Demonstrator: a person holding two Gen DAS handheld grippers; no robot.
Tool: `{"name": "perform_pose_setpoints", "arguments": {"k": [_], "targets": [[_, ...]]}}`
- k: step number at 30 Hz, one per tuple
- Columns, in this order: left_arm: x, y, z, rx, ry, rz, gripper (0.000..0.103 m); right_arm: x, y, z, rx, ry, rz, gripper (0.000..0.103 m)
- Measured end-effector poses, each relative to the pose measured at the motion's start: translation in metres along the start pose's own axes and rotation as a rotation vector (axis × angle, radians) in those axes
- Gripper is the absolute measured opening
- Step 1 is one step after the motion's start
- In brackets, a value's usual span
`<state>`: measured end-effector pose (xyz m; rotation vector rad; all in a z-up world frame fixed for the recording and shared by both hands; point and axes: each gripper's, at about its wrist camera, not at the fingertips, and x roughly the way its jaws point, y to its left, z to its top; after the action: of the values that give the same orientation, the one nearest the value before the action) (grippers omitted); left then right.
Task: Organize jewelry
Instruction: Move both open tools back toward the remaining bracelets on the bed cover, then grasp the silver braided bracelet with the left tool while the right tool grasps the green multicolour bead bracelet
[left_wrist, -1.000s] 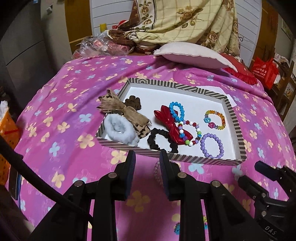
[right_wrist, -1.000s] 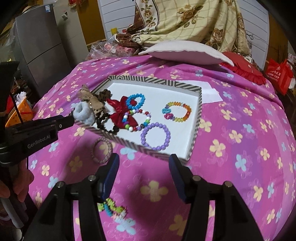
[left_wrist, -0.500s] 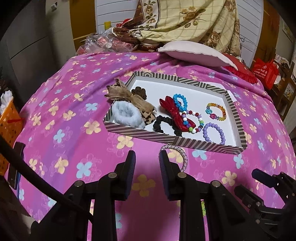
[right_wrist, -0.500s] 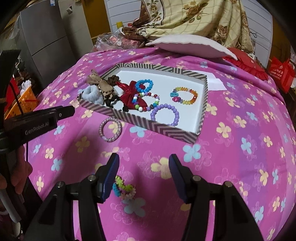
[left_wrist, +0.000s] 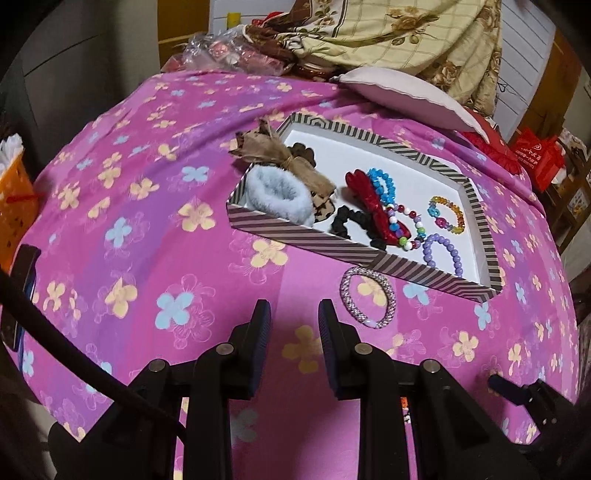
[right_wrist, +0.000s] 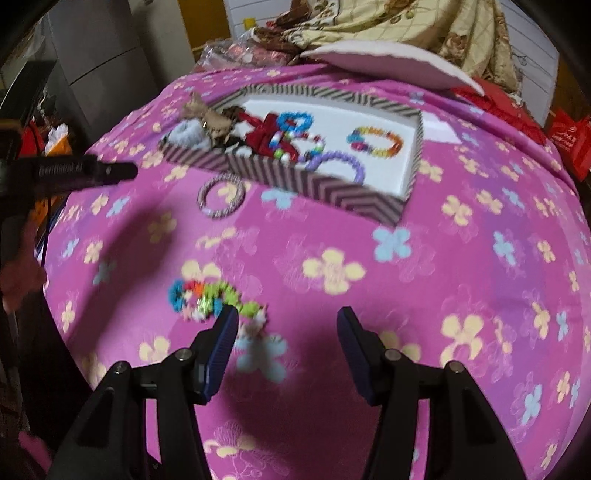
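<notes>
Colourful bracelet (right_wrist: 214, 301) beside parted right claw (right_wrist: 286, 325), only there, left claw (left_wrist: 294, 314) narrowly parted, empty

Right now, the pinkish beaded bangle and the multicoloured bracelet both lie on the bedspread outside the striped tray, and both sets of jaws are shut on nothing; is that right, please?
Nearly: the jaws are open, not shut. Each wrist view shows a clear gap between its own pads, left gripper and right gripper, and both hold nothing. The pinkish beaded bangle and multicoloured bracelet do lie on the bedspread outside the striped tray.
</notes>
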<state>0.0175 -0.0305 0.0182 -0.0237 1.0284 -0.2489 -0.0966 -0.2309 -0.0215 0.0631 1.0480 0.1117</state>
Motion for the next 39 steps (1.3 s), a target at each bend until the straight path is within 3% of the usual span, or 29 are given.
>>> {"name": "perform_pose_setpoints", "arguments": {"k": [6,9,14,27,28,30,31,39], "targets": [[0.015,-0.004,-0.001,0.002,0.047,-0.022,0.042,0.015,0.008,0.001,-0.029,0.011,-0.005,0.057],[0.028,-0.01,-0.001,0.003,0.077,-0.019,0.042,0.022,0.014,0.003,-0.065,0.01,-0.028,0.051],[0.051,-0.022,0.004,0.014,0.123,-0.017,0.042,0.025,0.014,0.008,-0.075,-0.004,-0.057,0.033],[0.083,-0.042,0.017,0.032,0.139,0.019,0.042,0.026,0.01,0.007,-0.088,-0.033,-0.009,0.029],[0.083,-0.042,0.017,0.038,0.136,0.018,0.041,0.026,0.01,0.007,-0.088,-0.034,-0.004,0.025],[0.082,-0.04,0.017,0.041,0.135,0.006,0.025,0.025,0.008,0.007,-0.084,-0.038,0.004,0.018],[0.083,-0.039,0.018,0.043,0.14,0.0,0.022,0.025,0.008,0.007,-0.079,-0.039,0.011,0.013],[0.065,-0.029,0.019,0.037,0.134,-0.038,0.019,0.007,0.009,0.013,-0.067,-0.086,0.04,0.013]]}}
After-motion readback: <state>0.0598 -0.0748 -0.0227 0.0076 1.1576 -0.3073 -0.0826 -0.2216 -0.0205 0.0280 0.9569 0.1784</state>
